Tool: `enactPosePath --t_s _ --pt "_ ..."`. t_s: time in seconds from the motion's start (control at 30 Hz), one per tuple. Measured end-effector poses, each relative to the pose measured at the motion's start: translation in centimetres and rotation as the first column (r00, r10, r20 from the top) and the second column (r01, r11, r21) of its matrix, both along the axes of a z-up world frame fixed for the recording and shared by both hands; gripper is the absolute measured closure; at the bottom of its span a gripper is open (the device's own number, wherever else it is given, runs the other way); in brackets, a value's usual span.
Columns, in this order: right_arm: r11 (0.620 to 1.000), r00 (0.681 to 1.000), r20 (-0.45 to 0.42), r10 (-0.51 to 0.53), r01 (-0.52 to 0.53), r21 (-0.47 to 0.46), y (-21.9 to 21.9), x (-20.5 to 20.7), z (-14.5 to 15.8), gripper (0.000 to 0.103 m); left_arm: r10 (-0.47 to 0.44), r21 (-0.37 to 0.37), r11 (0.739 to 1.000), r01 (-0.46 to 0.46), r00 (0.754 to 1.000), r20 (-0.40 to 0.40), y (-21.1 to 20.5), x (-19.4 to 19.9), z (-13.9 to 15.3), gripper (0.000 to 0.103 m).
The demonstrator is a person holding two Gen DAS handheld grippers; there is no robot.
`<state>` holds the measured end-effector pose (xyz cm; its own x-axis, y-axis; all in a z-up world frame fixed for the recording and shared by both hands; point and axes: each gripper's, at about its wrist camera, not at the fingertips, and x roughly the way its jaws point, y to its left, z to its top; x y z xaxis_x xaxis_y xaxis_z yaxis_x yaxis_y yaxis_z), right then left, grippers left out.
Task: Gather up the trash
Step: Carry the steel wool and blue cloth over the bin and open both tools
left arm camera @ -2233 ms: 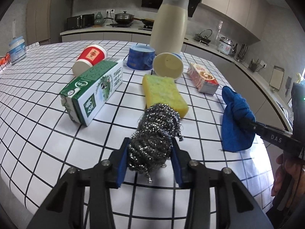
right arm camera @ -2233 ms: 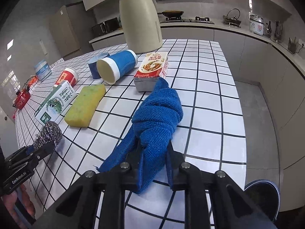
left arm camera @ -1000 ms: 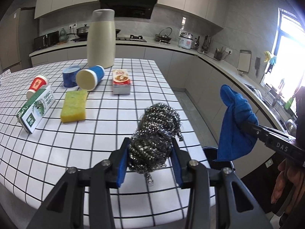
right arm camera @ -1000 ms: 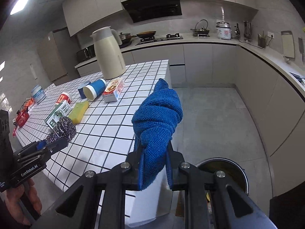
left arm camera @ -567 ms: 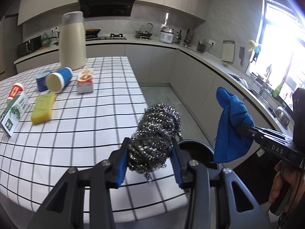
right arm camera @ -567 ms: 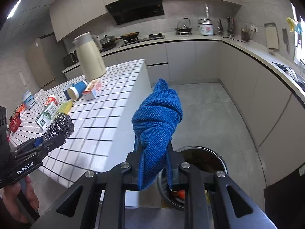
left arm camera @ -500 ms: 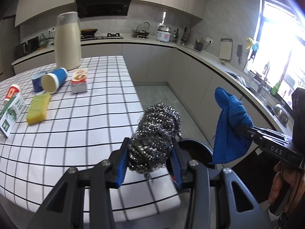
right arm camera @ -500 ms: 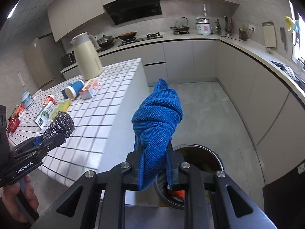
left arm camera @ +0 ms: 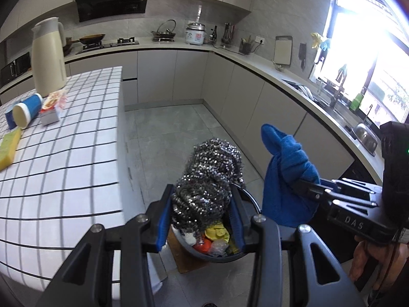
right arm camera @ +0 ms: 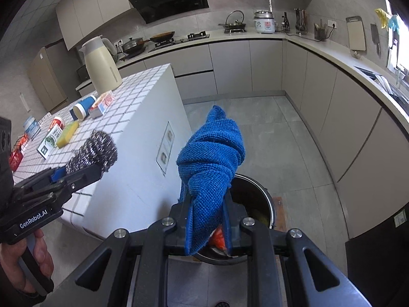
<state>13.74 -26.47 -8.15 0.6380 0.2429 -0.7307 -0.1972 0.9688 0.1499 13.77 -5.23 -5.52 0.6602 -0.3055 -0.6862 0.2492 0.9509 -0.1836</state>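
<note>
Both tongs have swung off the worktop and now hang over the bin on the floor. Left tongs are clamped on the steel scourer, which sits above the bin's rubbish; right tongs are clamped on the blue cloth, bunched upright between the pads over the bin's near rim.

Both grippers swung off checked table; now above trash bin (scourer, cloth carried along).
</note>
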Motion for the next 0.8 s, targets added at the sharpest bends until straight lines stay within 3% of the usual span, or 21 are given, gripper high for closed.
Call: enactPosePath --t_s 0.27,0.73,0.8 --pt "0.998 0.997 -0.054 0.061 -0.060 0.006 -3.1 1.4 -3.3 0.083 0.007 0.036 0.999 -0.004 0.998 -0.065 -4.6 1.0 -3.7 0.061" --pt "0.976 0.957 -0.193 0.215 -0.217 0.008 -4.6 6.1 -11.9 0.083 0.115 0.091 0.991 -0.098 0.971 -0.209 -6.9 3.3 -10.9 0.061" --pt "0.973 0.951 -0.207 0.229 -0.231 0.014 -4.6 6.8 -12.8 0.080 0.127 0.096 0.990 -0.108 0.967 -0.220 -6.9 3.6 -11.6 0.056"
